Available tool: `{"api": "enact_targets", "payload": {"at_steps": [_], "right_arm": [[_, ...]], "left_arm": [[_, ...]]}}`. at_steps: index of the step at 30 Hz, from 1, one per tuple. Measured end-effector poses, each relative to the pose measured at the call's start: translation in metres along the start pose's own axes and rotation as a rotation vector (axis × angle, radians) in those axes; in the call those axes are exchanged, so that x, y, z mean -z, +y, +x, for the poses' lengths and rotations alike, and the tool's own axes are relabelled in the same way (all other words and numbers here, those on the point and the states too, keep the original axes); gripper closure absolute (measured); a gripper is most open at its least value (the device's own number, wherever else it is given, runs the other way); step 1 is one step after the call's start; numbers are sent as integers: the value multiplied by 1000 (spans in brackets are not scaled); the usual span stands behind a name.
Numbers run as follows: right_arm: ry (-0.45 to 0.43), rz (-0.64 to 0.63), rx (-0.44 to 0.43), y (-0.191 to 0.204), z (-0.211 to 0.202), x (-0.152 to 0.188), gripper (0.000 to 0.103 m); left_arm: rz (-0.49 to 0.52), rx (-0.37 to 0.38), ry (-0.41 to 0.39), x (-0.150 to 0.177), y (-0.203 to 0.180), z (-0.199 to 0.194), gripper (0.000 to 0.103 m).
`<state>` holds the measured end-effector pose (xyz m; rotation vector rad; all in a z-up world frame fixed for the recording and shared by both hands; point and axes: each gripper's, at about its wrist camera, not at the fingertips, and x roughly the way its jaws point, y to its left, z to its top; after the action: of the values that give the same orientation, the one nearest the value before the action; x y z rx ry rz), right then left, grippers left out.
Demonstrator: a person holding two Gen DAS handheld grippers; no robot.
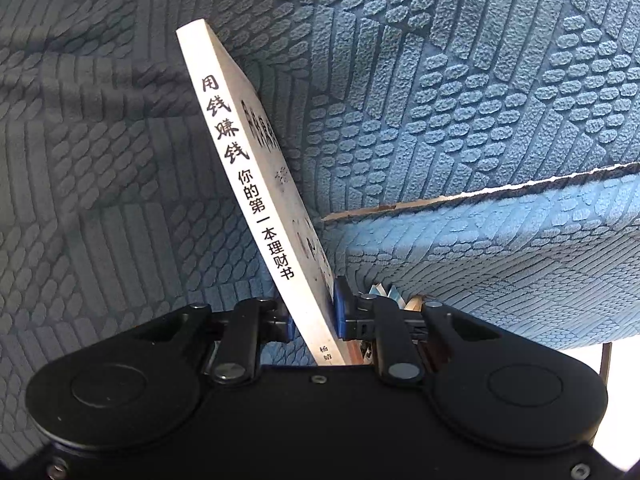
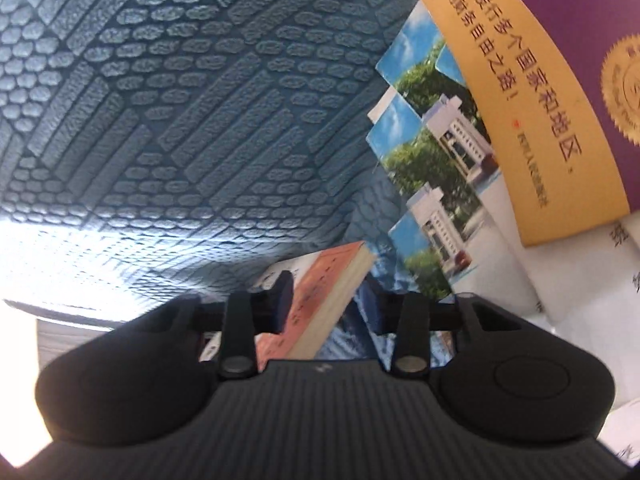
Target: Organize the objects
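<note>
Above the blue textured cloth (image 1: 120, 140), the left gripper (image 1: 314, 320) clamps a white book (image 1: 240, 160) by its lower end, spine up. The right gripper (image 2: 328, 304) has an orange book (image 2: 320, 292) between its jaws; whether they press it I cannot tell. Best keep the white book upright and lower it slowly beside the picture cards (image 2: 424, 184).

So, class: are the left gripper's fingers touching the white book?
Touching. The left wrist view shows the left gripper with both blue-padded fingers pressed against the white book, one on each cover.
</note>
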<state>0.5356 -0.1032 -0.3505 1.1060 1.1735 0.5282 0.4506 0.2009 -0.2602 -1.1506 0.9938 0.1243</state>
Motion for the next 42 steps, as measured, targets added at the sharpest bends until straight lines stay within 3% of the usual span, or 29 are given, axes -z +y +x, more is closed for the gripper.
{"api": "enact_targets", "payload": {"at_steps": [9, 16, 22, 34, 42], "right_arm": [[-76, -158, 19, 34, -14, 18, 80], [-169, -368, 57, 79, -58, 55, 80], [-261, -467, 69, 96, -107, 97, 80], [-464, -574, 129, 99, -210, 190, 80], [-519, -566, 221, 73, -237, 247, 79]], "left_arm": [[86, -24, -20, 3, -6, -7, 84], [141, 31, -27, 12, -5, -39, 83], [185, 98, -6, 35, -8, -70, 82], [321, 178, 55, 97, -22, -128, 80], [330, 174, 141, 138, 14, -133, 79]]}}
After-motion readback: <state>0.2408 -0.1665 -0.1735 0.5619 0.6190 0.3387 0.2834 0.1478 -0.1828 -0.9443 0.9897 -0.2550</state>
